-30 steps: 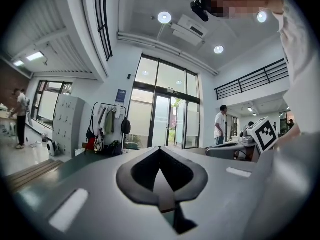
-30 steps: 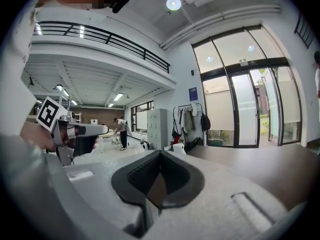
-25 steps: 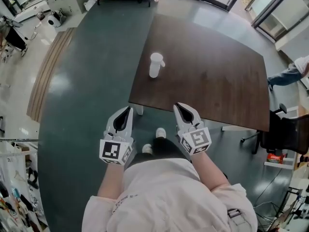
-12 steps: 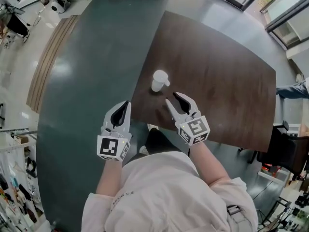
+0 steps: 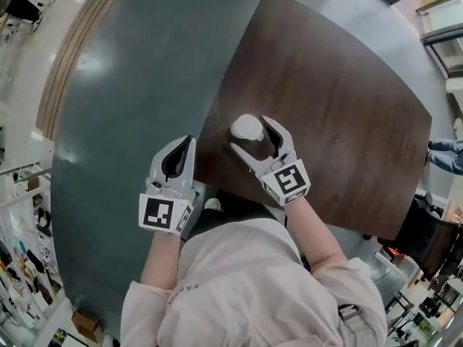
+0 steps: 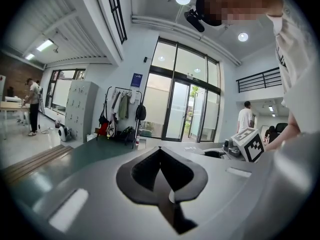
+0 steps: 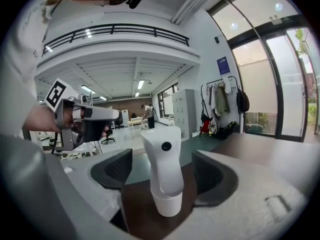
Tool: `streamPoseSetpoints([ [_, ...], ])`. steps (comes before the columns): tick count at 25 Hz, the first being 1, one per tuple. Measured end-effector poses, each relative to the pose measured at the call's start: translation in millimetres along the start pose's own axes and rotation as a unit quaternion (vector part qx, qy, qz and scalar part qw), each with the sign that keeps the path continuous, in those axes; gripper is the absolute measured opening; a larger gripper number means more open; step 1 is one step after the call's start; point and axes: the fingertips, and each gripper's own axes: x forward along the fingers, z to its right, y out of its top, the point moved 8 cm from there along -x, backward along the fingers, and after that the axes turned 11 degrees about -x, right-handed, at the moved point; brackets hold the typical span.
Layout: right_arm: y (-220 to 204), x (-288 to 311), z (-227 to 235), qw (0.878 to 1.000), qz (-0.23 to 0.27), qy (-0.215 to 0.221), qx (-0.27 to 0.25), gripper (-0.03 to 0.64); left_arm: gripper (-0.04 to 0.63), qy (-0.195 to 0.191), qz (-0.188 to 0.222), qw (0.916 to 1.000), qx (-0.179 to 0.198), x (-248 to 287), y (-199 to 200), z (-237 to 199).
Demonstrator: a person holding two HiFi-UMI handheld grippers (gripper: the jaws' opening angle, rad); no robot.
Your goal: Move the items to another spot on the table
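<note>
Brown table [image 5: 347, 100], teal floor [image 5: 130, 85]; right hand-held gripper [image 5: 252, 134] opening round bottle [image 5: 245, 126], left [image 5: 190, 139] closed.

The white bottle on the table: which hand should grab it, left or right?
Right. The right gripper has just been opening its jaws, and the bottle stands between them, untouched. The left gripper is shut, off the edge of the table.

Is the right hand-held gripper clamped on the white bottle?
No: the right hand-held gripper has just been opening, and the white bottle stands untouched between its jaws.
</note>
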Motion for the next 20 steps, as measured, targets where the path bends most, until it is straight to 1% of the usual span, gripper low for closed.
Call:
streamPoseSetpoints([
  [4, -12, 21, -1, 1.0, 0.007, 0.027, 0.007, 0.35, 0.017, 0.013, -0.004, 0.9998, -0.013, 6, -4, -14],
  [7, -22, 32, -6, 0.999, 0.019, 0.035, 0.016, 0.35, 0.017, 0.015, -0.013, 0.9997, -0.01, 4, -11, -23],
  [12, -34, 39, -6, 0.999, 0.044, 0.02, 0.015, 0.337, 0.017, 0.02, -0.022, 0.9995, -0.003, 4, -27, -27],
  [13, -35, 39, -5, 0.999, 0.049, 0.014, 0.013, 0.31, 0.017, 0.02, -0.025, 0.9995, -0.001, 3, -29, -28],
  [14, -36, 40, -4, 0.999, 0.053, 0.009, 0.012, 0.253, 0.017, 0.019, -0.027, 0.9994, 0.004, 2, -30, -29],
  [18, -35, 48, -6, 0.999, 0.049, 0.004, 0.013, 0.252, 0.017, 0.017, -0.025, 0.9991, 0.03, -7, -26, -38],
  [20, -32, 46, -8, 0.999, 0.037, 0.002, 0.013, 0.25, 0.017, 0.017, -0.016, 0.9995, 0.023, -8, -20, -38],
])
